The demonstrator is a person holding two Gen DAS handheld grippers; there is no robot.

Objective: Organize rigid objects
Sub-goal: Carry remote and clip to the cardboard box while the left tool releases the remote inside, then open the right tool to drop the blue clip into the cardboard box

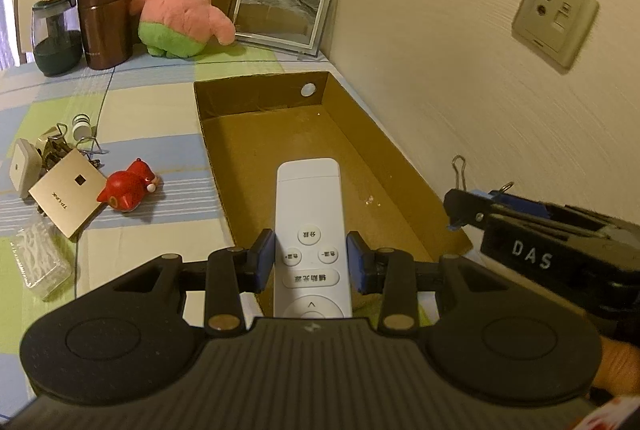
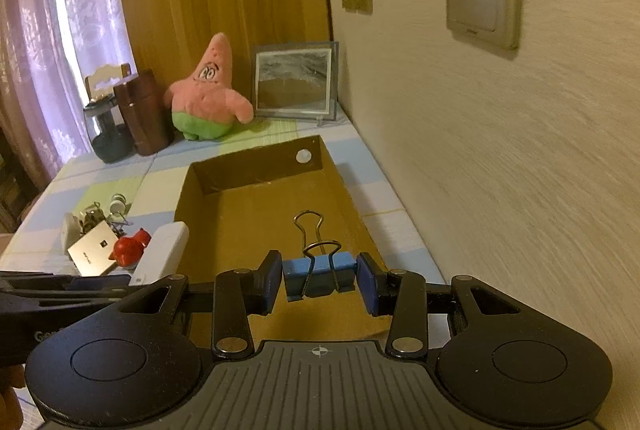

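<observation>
- The left gripper (image 1: pixel 311 259) has its blue pads closed narrowly on the sides of a white remote (image 1: pixel 310 230), which juts forward over the near end of the open cardboard box (image 1: pixel 404 166).
- The right gripper (image 2: pixel 319 280) is clamped just as narrowly on a blue binder clip (image 2: pixel 319 276), wire handles pointing away, also above the box's near end, close to its right wall.
- The step in hand looks like setting both items into the box. Judged from here, each should go down until it nearly rests on the box floor before the jaws part, the remote laid lengthwise and the clip kept to the right of it.
- The two grippers sit side by side at the near rim, so letting go one at a time would avoid a knock.
- The box floor looks bare and roomy ahead. Its right wall runs along the table's right edge, near the room wall (image 1: pixel 500 102), leaving the right gripper little sideways room.
- Left of the box lie a red figurine (image 1: pixel 128 190), a gold square plate (image 1: pixel 66 198) and loose clips (image 1: pixel 86 144), apparently still to be sorted.
</observation>
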